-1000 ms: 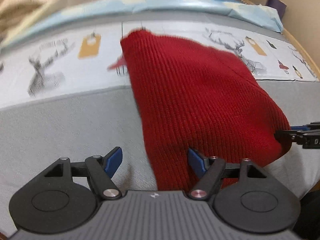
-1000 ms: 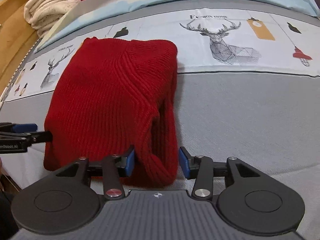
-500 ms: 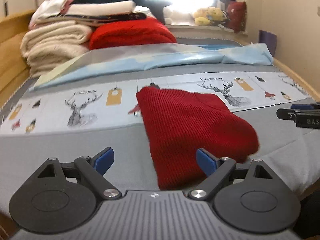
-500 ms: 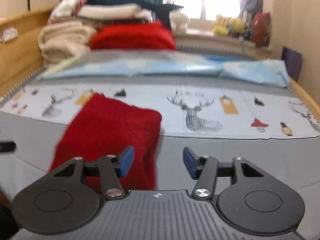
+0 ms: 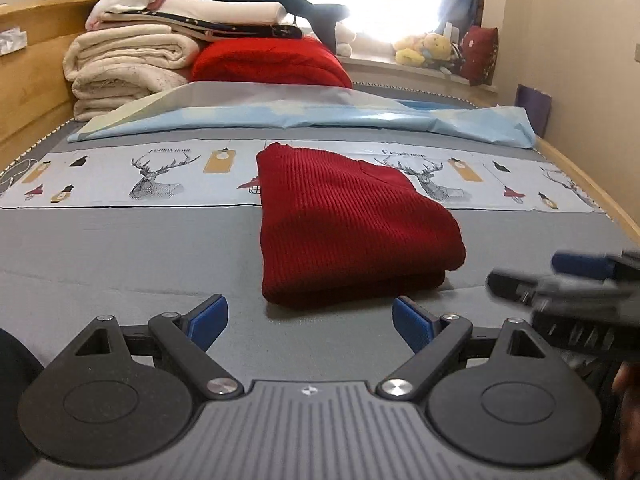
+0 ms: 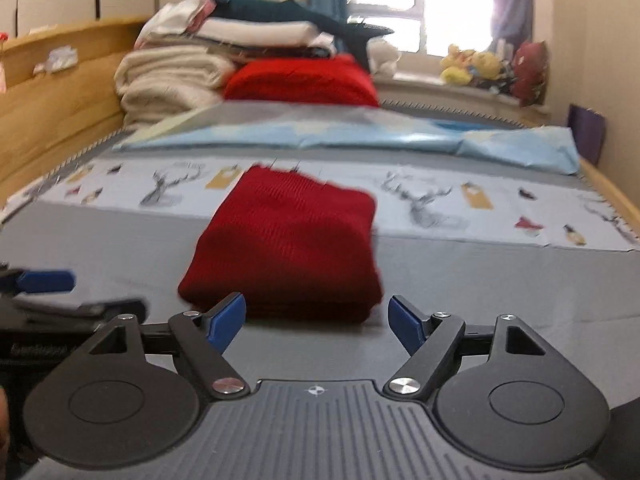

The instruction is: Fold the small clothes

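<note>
A red knit sweater (image 5: 344, 224) lies folded in a compact rectangle on the grey bed cover (image 5: 120, 248); it also shows in the right wrist view (image 6: 288, 248). My left gripper (image 5: 310, 322) is open and empty, held back from the sweater's near edge. My right gripper (image 6: 318, 320) is open and empty, also just short of the sweater. Each gripper shows blurred at the edge of the other's view, the right one (image 5: 568, 276) and the left one (image 6: 52, 288).
A stack of folded blankets and clothes (image 5: 160, 48) and a red bundle (image 5: 272, 62) sit at the far end. A light blue sheet (image 5: 320, 114) and a deer-print strip (image 5: 160, 176) cross the bed. Wooden bed frame (image 5: 28, 92) at left; wall at right.
Both grippers let go of the sweater and pulled back and up. The sweater now lies flat and folded on the bed. The right jaws have opened wider.
</note>
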Demonstrator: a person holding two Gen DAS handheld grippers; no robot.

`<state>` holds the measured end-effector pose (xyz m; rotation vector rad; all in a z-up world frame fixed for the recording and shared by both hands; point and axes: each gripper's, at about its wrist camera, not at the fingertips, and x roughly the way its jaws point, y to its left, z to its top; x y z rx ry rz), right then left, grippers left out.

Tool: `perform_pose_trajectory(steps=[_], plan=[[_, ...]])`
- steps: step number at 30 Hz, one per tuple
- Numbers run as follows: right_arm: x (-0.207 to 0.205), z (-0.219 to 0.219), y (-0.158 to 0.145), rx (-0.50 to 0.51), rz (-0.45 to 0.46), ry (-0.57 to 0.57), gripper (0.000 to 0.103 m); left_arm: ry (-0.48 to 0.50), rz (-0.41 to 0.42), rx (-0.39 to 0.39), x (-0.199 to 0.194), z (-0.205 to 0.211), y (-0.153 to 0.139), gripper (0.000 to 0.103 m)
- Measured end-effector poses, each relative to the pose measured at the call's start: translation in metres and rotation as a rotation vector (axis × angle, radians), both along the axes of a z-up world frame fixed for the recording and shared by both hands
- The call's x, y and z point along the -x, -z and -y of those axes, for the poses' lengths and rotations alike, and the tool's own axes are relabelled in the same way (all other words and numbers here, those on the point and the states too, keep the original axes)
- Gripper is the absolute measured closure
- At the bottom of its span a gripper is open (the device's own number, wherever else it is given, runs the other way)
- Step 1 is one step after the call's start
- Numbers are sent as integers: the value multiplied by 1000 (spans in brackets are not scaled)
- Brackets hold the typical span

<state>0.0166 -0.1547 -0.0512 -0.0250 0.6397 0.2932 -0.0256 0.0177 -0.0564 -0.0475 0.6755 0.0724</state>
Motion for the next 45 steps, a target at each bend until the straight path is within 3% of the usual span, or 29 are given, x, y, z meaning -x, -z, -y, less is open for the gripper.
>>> perform_pose_trajectory(steps=[3, 7, 45], plan=[[-1, -9, 6, 25, -5, -1, 24, -16, 15, -22, -4, 2, 4, 11], [-4, -13, 9, 25, -14, 4, 24, -39, 6, 14, -11, -4, 8, 11], [-20, -22, 16, 14, -32, 30, 24, -40, 13, 24, -20, -14, 14, 11]])
